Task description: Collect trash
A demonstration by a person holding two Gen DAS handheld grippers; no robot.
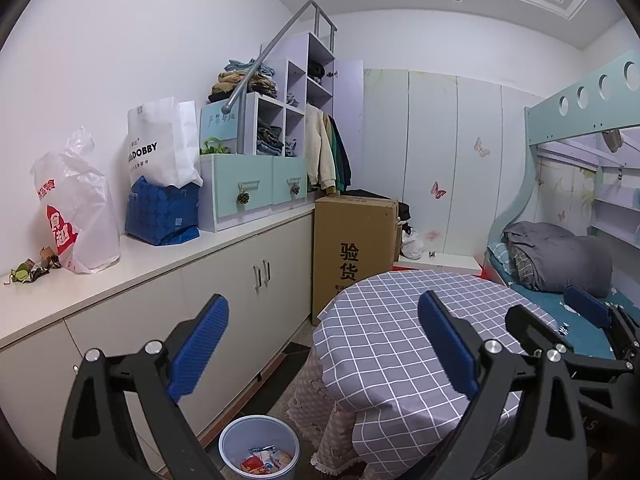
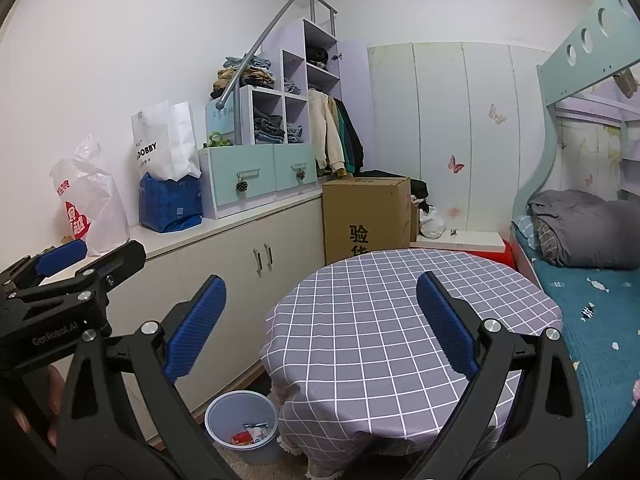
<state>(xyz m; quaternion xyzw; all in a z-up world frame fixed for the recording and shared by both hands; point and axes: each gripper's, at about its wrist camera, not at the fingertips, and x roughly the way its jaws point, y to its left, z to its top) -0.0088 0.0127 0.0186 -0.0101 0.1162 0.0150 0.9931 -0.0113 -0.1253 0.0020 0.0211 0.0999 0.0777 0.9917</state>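
Observation:
Small crumpled wrappers (image 1: 30, 271), green and brown, lie on the white counter (image 1: 132, 276) at far left, beside a white plastic bag (image 1: 80, 216). A pale blue bin (image 1: 256, 430) stands on the floor below, holding several colourful wrappers (image 1: 262, 460). My left gripper (image 1: 324, 344) hangs open and empty over the gap between cabinet and table. In the right wrist view my right gripper (image 2: 320, 326) is open and empty above the checked tablecloth (image 2: 360, 288). The bin (image 2: 240, 404) shows at lower left there. The left gripper (image 2: 88, 256) hides the counter trash in that view.
A round table (image 1: 384, 320) with a grey checked cloth stands right of the cabinet. A cardboard box (image 1: 352, 240) stands behind it. Bags (image 1: 160, 216) and drawers (image 1: 248, 184) crowd the counter. A bunk bed (image 2: 592, 300) lies at right. A hand (image 2: 52, 400) holds the left gripper.

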